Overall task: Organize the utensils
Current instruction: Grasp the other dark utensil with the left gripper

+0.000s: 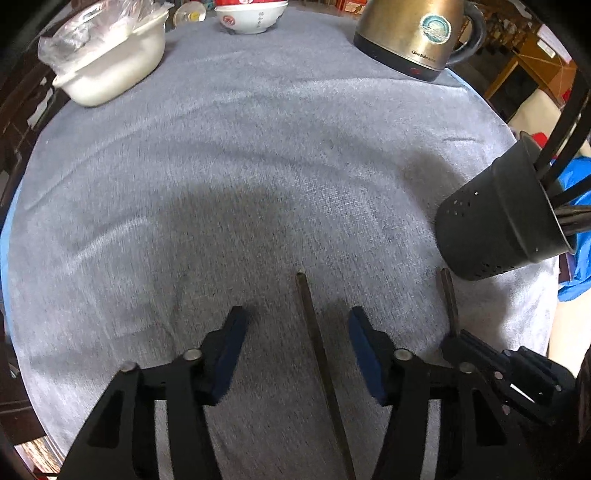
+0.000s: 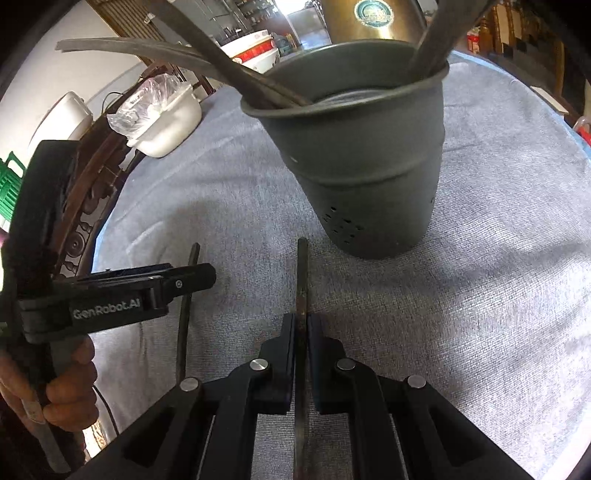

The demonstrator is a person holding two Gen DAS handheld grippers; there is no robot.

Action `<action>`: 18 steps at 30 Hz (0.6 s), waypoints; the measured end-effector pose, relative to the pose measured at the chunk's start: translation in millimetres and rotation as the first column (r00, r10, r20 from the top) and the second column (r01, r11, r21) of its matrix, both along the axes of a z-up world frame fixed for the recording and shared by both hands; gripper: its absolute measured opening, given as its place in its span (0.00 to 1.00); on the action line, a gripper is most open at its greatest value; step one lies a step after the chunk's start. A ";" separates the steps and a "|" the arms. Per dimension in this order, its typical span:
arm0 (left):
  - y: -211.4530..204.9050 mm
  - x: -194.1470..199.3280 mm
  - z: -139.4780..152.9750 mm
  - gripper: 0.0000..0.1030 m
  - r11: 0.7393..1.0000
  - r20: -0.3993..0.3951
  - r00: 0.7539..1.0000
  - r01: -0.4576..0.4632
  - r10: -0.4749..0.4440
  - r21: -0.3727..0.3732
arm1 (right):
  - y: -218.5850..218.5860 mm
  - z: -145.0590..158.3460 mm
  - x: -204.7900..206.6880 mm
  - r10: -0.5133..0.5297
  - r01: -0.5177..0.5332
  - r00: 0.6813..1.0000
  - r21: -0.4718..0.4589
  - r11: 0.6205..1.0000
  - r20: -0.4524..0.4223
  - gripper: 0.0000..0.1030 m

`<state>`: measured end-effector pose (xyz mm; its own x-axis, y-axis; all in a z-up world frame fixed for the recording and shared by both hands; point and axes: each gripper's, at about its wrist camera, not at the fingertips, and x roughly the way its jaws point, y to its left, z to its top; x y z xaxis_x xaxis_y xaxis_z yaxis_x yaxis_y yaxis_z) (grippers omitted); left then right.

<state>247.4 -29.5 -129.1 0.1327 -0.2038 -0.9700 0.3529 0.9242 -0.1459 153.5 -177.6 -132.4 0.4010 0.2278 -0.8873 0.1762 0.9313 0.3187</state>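
A dark perforated utensil holder [image 2: 364, 155] stands on the grey cloth and holds several dark utensils; it also shows at the right of the left wrist view [image 1: 495, 218]. My right gripper [image 2: 301, 321] is shut on a dark chopstick [image 2: 302, 273] whose tip points at the holder's base. My left gripper [image 1: 295, 321] is open, its jaws either side of a second chopstick [image 1: 314, 339] lying on the cloth. That chopstick also shows in the right wrist view [image 2: 186, 314], partly behind the left gripper. The chopstick held by the right gripper also shows in the left wrist view [image 1: 448, 299].
A metal electric kettle [image 1: 413, 33] stands at the far right of the table. A white tub with a plastic bag [image 1: 107, 59] stands far left, and a red-and-white bowl [image 1: 249, 16] at the far middle. The round table's edge [image 1: 14, 206] curves at the left.
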 end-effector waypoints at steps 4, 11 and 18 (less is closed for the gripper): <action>-5.4 2.6 -0.4 0.32 1.000 0.027 1.000 0.007 -0.007 -0.003 | -0.1 -0.8 6.0 -0.006 0.006 1.000 0.003 1.000 -0.018 0.09; -3.9 7.9 -5.5 0.09 0.998 0.024 1.000 -0.014 0.016 -0.058 | 4.0 -0.3 6.6 0.012 -0.012 1.000 -0.026 1.000 0.014 0.08; 12.8 -4.9 9.5 0.09 0.994 0.057 0.997 -0.042 0.048 -0.096 | 0.8 18.2 0.6 0.002 0.000 0.996 -0.025 1.000 0.091 0.08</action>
